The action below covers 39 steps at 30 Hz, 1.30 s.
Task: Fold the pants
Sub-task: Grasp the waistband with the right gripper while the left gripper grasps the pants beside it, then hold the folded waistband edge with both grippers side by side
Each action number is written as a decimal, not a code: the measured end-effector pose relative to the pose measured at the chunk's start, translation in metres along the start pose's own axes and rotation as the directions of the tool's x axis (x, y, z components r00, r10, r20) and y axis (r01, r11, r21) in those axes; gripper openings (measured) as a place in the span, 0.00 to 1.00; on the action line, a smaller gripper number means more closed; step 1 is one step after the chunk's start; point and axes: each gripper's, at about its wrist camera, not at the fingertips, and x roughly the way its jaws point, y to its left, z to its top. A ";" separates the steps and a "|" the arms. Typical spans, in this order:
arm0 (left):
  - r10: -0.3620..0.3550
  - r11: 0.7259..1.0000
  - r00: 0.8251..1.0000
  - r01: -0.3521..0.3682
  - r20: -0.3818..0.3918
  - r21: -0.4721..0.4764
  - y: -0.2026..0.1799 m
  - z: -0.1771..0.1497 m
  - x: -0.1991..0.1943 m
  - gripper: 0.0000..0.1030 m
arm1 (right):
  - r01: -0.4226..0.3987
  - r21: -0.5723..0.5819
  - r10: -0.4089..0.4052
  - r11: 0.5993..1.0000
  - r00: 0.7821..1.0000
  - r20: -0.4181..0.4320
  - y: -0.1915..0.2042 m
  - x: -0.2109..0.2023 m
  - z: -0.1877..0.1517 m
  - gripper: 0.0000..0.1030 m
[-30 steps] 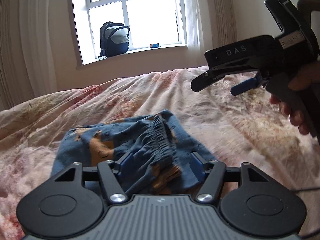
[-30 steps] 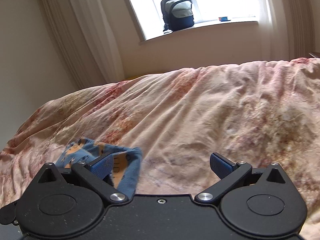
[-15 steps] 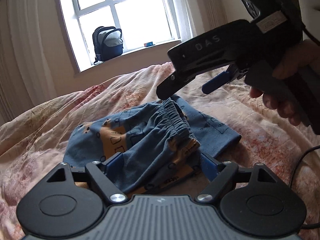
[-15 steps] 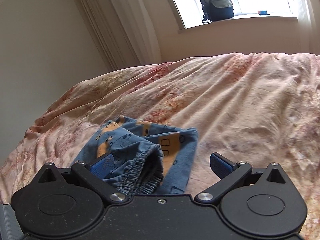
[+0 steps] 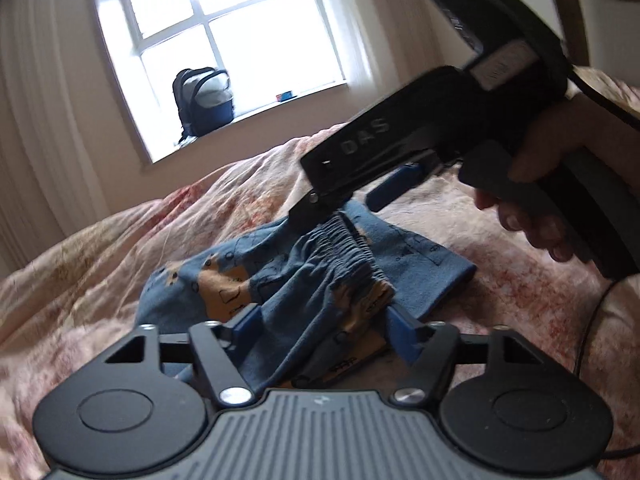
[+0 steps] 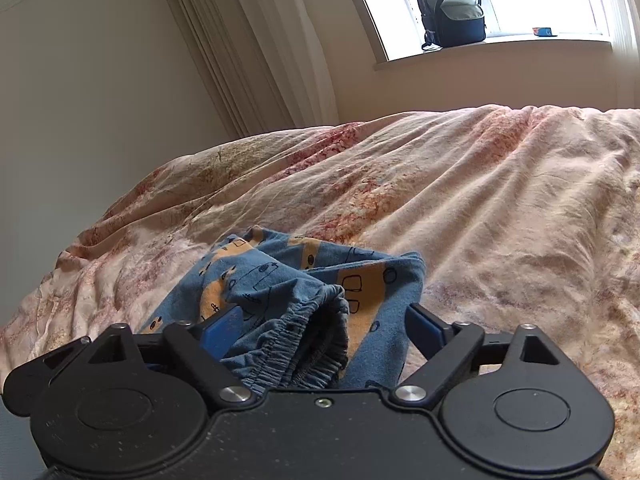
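Pants (image 5: 304,280) lie bunched on the bedspread (image 5: 100,264), elastic waistband up. Left gripper (image 5: 324,330): jaws spread wide, fabric heaped between the blue pads, not pinched. Right gripper (image 6: 322,326): jaws also spread, waistband bunched between them; in the left view it sits at 1 o'clock, tip touching the waistband. Backpack (image 6: 452,10) on the windowsill at 12 o'clock, well apart from the pants.
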 end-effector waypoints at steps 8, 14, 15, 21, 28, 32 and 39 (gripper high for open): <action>0.003 0.998 1.000 -0.004 0.009 0.066 -0.009 0.000 0.001 0.47 | -0.005 0.014 0.005 1.000 1.000 0.019 -0.001 -0.004 0.001 0.67; -0.005 0.997 1.000 0.005 0.002 0.072 -0.008 -0.004 0.002 0.45 | 0.003 0.009 -0.003 1.000 1.000 -0.009 0.000 0.000 -0.001 0.65; -0.004 0.997 1.000 0.004 0.004 0.077 -0.008 -0.005 0.002 0.43 | 0.006 0.006 -0.006 1.000 1.000 -0.017 0.000 0.001 -0.001 0.65; -0.008 0.997 1.000 0.007 0.007 0.082 -0.010 -0.005 0.000 0.25 | 0.012 -0.015 -0.012 1.000 1.000 -0.015 0.004 0.001 -0.001 0.53; -0.034 0.999 0.999 0.034 0.031 0.010 0.000 -0.001 -0.005 0.05 | 0.020 -0.006 -0.020 1.000 0.999 -0.028 0.005 0.002 -0.001 0.21; -0.065 0.995 0.995 0.071 0.072 -0.072 0.012 0.006 -0.012 0.04 | 0.034 -0.030 -0.035 0.999 0.999 -0.013 0.009 -0.005 0.005 0.11; -0.139 0.987 0.983 0.148 0.122 -0.062 0.000 0.016 -0.022 0.02 | 0.112 -0.098 -0.116 0.989 0.992 -0.039 0.015 -0.021 0.011 0.11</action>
